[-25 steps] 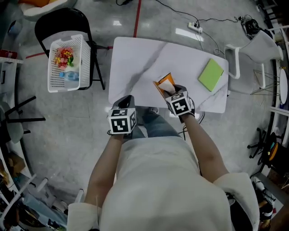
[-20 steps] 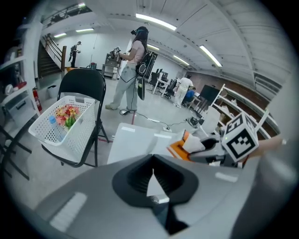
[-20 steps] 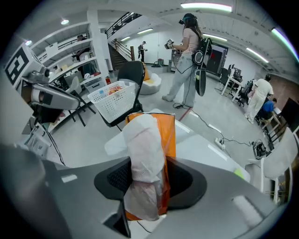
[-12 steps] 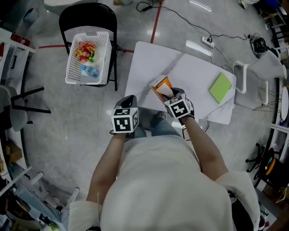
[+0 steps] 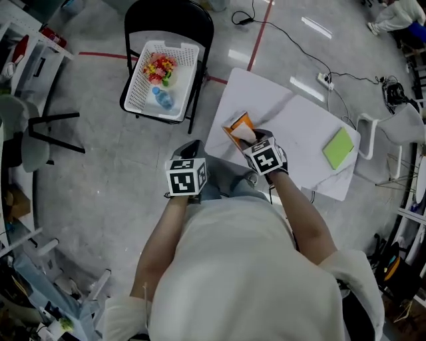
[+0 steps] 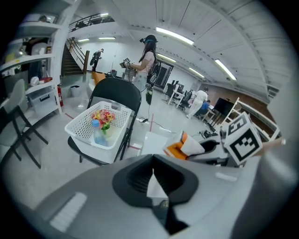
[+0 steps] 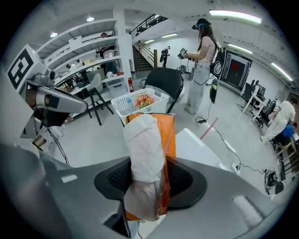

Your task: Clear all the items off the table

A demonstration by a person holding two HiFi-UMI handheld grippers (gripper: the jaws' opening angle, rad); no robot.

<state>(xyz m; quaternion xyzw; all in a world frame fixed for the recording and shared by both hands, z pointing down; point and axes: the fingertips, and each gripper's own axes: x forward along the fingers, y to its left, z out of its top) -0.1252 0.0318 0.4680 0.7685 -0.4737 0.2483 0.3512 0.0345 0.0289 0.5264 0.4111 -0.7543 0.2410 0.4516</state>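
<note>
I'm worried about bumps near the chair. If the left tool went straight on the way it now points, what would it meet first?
Probably the floor between the chair and the corner of the table. Depth is unclear, so the chair's front leg might come first.

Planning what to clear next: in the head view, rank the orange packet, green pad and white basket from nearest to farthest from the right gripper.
1. Orange packet, clamped in the right gripper, over the table.
2. Green pad, to the right, lying on the table's far end.
3. White basket, up and left, on the chair off the table.
</note>
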